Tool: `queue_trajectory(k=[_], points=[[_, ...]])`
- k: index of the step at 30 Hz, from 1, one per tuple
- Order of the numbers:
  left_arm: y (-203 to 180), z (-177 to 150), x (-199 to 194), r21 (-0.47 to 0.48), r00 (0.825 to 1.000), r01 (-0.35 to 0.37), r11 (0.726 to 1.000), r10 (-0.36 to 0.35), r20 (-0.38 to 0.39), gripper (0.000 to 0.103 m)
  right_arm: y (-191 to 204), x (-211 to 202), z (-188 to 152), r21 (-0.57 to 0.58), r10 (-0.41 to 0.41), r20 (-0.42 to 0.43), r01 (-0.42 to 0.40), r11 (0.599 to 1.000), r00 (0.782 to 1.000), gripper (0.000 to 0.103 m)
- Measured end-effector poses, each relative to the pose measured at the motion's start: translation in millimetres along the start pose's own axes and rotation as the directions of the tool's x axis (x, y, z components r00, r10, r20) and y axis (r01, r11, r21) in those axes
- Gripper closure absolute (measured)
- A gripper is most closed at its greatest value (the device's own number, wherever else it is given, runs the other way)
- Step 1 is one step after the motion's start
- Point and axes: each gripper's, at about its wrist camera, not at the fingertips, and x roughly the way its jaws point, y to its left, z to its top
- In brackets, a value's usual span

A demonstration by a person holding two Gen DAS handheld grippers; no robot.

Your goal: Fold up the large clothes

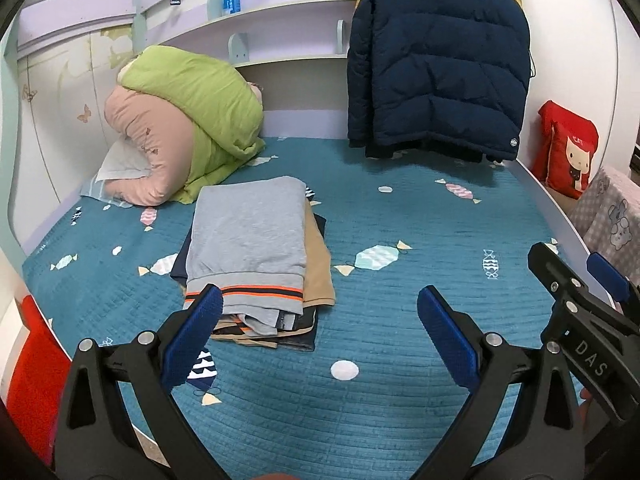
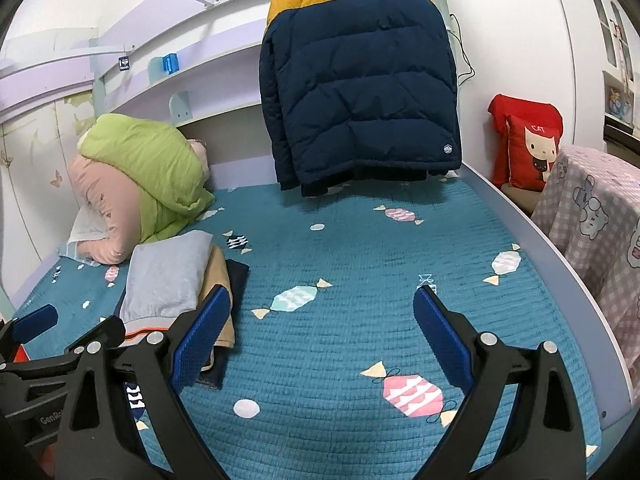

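A navy and yellow puffer jacket [image 1: 438,68] hangs at the head of the bed, its hem just over the teal bedspread [image 1: 400,240]; it is also in the right wrist view [image 2: 360,92]. A stack of folded clothes [image 1: 256,256] with a grey sweater on top lies left of centre on the bed, and shows at the left in the right wrist view [image 2: 176,280]. My left gripper [image 1: 318,308] is open and empty, hovering just in front of the stack. My right gripper [image 2: 322,310] is open and empty over the bare bedspread [image 2: 360,280], right of the stack.
A rolled green and pink quilt [image 1: 184,128] fills the far left corner. A red cushion [image 1: 570,152] and a checked cloth [image 2: 596,216] sit off the bed's right edge. Shelves [image 1: 280,12] run along the wall above the bed head.
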Motion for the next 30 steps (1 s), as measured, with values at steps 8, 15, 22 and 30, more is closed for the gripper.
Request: queue_trajectory(k=[8,15,22,30], points=[[-4.7,-0.8,-2.2,-0.001,1.0,0.01,1.0,-0.01,-0.004,0.005,-3.4,-3.2,-1.7,0.003,-0.001,0.004,0.001,1.0,1.0,0.013],[-16.1,-0.7,-4.9,-0.007,1.0,0.014,1.0,-0.014,-0.015,0.005,-8.2,-5.1,-1.9,0.007,-0.001,0.002,0.001,1.0,1.0,0.013],[-19.5,-1.8,-4.8,-0.013,0.999,0.031,0.999,-0.031,-0.014,0.005,-11.3,-5.6,-3.5,0.007,-0.005,-0.005,0.005,1.0,1.0,0.013],[-21.3,-3.3,-4.9,-0.013,1.0,0.027,1.0,-0.027,-0.014,0.005,-13.7,-6.4,-3.3,0.008,-0.008,-0.002,0.008,1.0,1.0,0.013]])
